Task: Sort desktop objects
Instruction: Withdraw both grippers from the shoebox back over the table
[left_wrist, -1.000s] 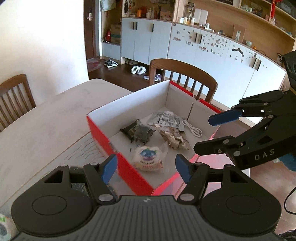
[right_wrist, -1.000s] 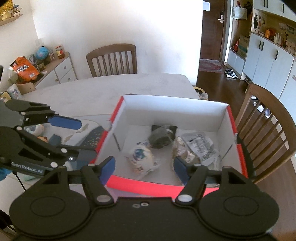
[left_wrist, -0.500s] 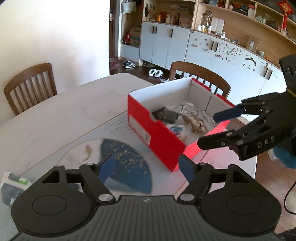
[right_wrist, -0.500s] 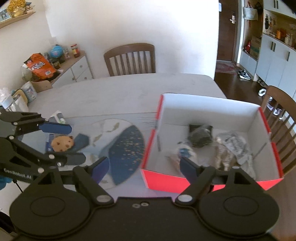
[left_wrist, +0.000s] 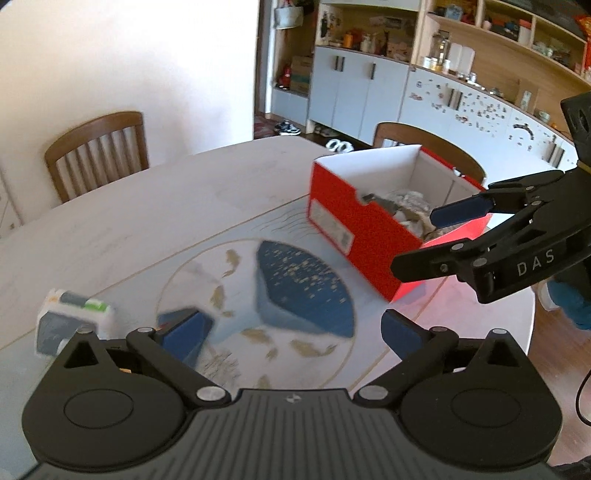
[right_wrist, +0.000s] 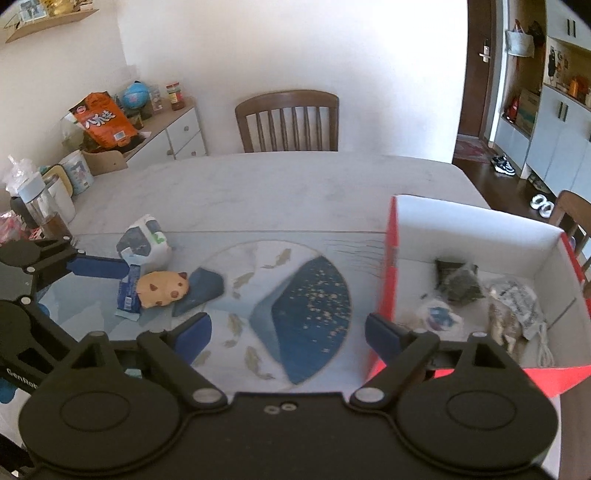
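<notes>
I count one red box with four packets inside — dark, round white, crinkled tan, printed white. Left on the mat: one cookie packet, one white pack. Two chairs far off — that is all.

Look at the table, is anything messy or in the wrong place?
A bit. The cookie-print snack pack, a blue wrapper and a tipped white carton lie loose on the mat, outside the red box that holds the other packets. Nothing looks spilled or broken.
</notes>
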